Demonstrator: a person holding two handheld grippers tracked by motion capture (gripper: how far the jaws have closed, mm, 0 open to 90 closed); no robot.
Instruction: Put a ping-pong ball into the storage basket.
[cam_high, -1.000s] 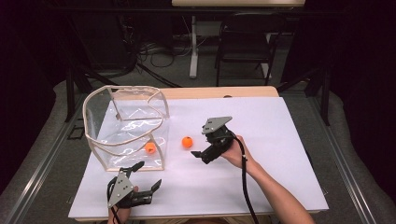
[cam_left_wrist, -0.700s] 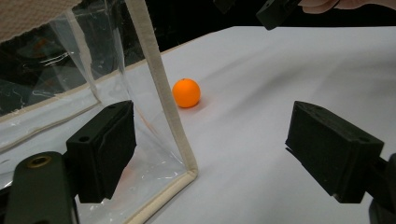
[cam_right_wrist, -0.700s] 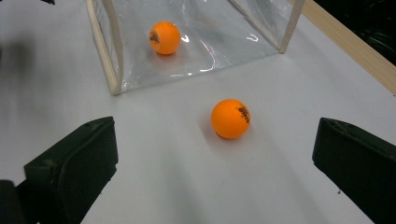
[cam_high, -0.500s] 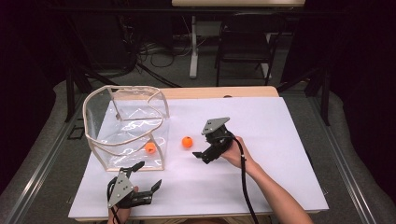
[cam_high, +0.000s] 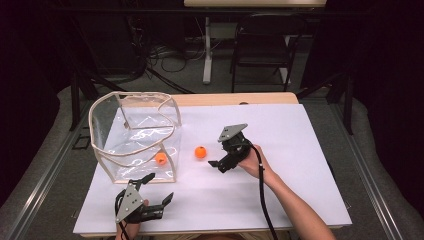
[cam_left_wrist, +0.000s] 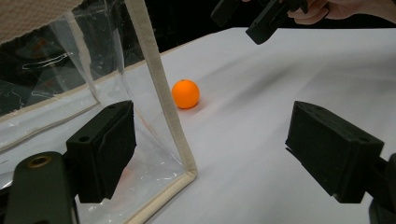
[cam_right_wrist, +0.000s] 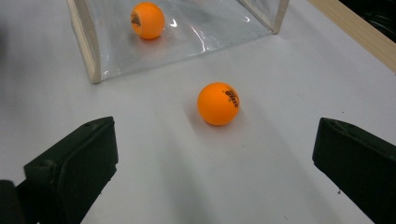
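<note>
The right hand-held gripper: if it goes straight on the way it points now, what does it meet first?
Probably the loose orange ball on the table, lying ahead between the open jaws; the clear bag lies farther on.

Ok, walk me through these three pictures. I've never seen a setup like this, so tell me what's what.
There is no robot here: a person holds a two-jaw hand tool in each hand. The high view looks down on a white table. The other two views come from cameras riding on the tools, looking out between their black jaws. The left gripper sits near the table's front edge, beside a clear plastic bag. The right gripper points at a loose orange ball. A second ball lies inside the bag. Both grippers are open and hold nothing.
</note>
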